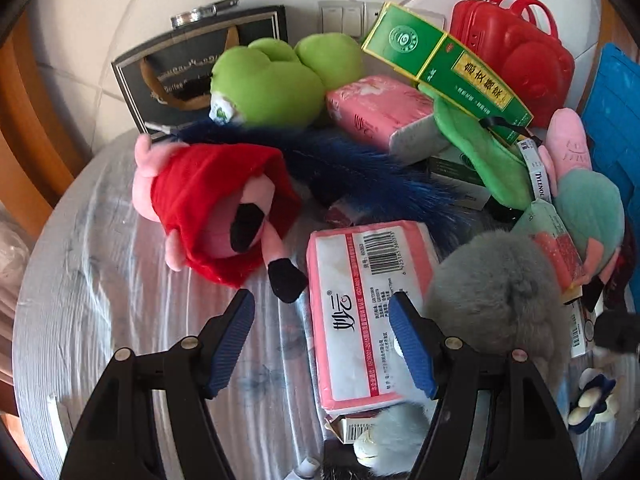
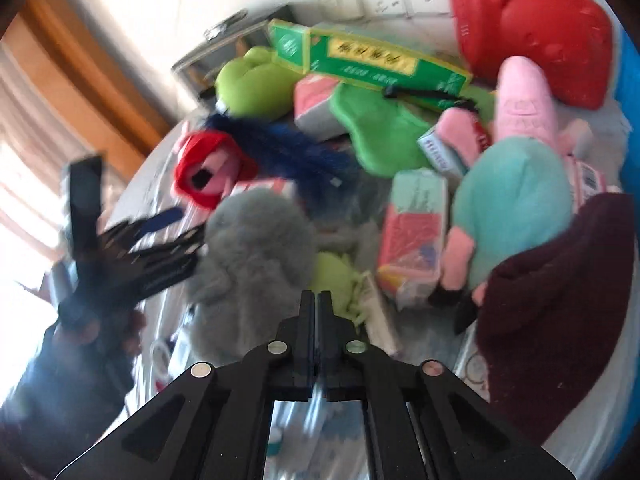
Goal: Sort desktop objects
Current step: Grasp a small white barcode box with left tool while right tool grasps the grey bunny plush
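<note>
My left gripper (image 1: 322, 300) hangs open over a pink-and-white tissue pack (image 1: 360, 320); the right finger is above the pack and the left one above the table cover. A pig plush in a red dress (image 1: 216, 208) lies just beyond, its black foot near the gap. A grey fluffy plush (image 1: 500, 292) sits right of the pack. My right gripper (image 2: 316, 296) is shut with nothing between its fingers, above the grey plush (image 2: 256, 248) and a lime green toy (image 2: 336, 272). The view is blurred.
The round table under clear plastic (image 1: 120, 280) is piled with things: green plush (image 1: 272, 80), blue fur piece (image 1: 352, 172), long green box (image 1: 452, 64), red case (image 1: 516, 56), teal pig plush (image 2: 512, 200), maroon cloth (image 2: 560, 280). A black box (image 1: 180, 72) leans on the wall.
</note>
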Available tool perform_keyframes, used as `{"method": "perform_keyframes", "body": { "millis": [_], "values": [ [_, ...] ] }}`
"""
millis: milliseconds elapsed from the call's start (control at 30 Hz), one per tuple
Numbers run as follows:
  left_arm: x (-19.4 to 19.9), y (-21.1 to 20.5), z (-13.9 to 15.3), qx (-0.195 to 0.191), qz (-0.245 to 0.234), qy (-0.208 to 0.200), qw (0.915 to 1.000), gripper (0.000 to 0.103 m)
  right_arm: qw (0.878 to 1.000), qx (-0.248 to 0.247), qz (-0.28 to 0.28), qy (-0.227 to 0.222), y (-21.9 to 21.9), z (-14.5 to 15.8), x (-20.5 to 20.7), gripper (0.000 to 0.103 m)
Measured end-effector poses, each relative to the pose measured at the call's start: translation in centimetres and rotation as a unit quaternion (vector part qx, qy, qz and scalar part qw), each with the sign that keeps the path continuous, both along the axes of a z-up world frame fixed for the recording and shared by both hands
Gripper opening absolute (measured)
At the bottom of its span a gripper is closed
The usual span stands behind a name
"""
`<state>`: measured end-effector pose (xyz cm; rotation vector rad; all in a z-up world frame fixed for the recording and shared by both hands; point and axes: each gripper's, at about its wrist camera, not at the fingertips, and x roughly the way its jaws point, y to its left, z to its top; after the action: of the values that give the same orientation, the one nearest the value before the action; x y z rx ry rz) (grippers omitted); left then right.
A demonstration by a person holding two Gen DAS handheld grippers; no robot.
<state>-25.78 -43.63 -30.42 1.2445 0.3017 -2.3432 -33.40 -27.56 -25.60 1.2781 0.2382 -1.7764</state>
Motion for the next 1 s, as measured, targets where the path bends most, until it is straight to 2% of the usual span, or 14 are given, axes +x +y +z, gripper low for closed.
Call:
{"method": "perform_keyframes", "body": {
  "millis": [33,67,100,200,267,400,433,467,533,667,800,867,967,1000],
  "values": [
    [0.2,-0.1,0.1,0.003,0.001,0.001,1.0,0.069,1.0,0.0,0.004,-0.001,-0.3,0.0,0.2,0.035],
    [0.7,-0.2,0.4,0.0,0.004,0.002,1.0,0.069,1.0,-0.002,0.01,-0.011,-0.8,-0.2,0.6,0.087],
    [1.2,-0.4,0.6,-0.007,0.007,0.002,1.0,0.069,1.0,-0.003,0.01,-0.02,-1.3,-0.6,0.9,0.103],
    [3.6,-1.3,1.7,-0.03,0.022,0.002,0.9993,0.069,0.999,-0.042,0.017,-0.011,-2.8,0.1,1.9,0.1],
    [5.3,-2.1,2.3,-0.039,0.036,0.002,0.9986,0.069,0.998,-0.04,0.028,0.048,-4.7,0.9,2.7,0.102],
    [8.4,-3.0,2.5,-0.036,0.057,0.002,0.9977,0.069,0.985,0.056,0.085,0.139,-9.9,-1.9,4.3,0.1],
    [9.0,-2.9,2.4,-0.03,0.057,0.001,0.9979,0.069,0.98,0.08,0.099,0.15,-10.8,-3.0,4.6,0.072],
    [9.7,-2.4,2.3,-0.023,0.053,0.001,0.9983,0.069,0.98,0.091,0.099,0.148,-10.9,-3.9,4.7,0.058],
    [10.5,-1.2,1.8,0.0,0.031,-0.001,0.9995,0.069,0.988,0.055,0.089,0.116,-9.7,-3.6,4.2,0.05],
    [11.0,2.5,-0.2,0.055,-0.04,-0.015,0.9976,0.069,0.989,0.029,0.079,0.122,-6.1,-1.2,3.5,0.049],
    [10.2,4.0,-1.8,0.079,-0.062,-0.027,0.9945,0.067,0.991,0.008,0.057,0.118,-2.9,1.4,3.3,0.049],
    [9.9,4.2,-2.5,0.095,-0.068,-0.033,0.9926,0.053,0.992,0.003,0.054,0.118,-2.3,2.0,3.5,0.05],
    [9.4,5.1,-3.6,0.078,-0.083,-0.059,0.9917,0.032,0.992,-0.003,0.054,0.115,-2.6,2.3,3.7,0.05],
    [9.4,5.1,-3.9,0.085,-0.086,-0.06,0.9909,0.032,0.992,-0.005,0.054,0.112,-2.6,2.3,3.7,0.05]
  ]
}}
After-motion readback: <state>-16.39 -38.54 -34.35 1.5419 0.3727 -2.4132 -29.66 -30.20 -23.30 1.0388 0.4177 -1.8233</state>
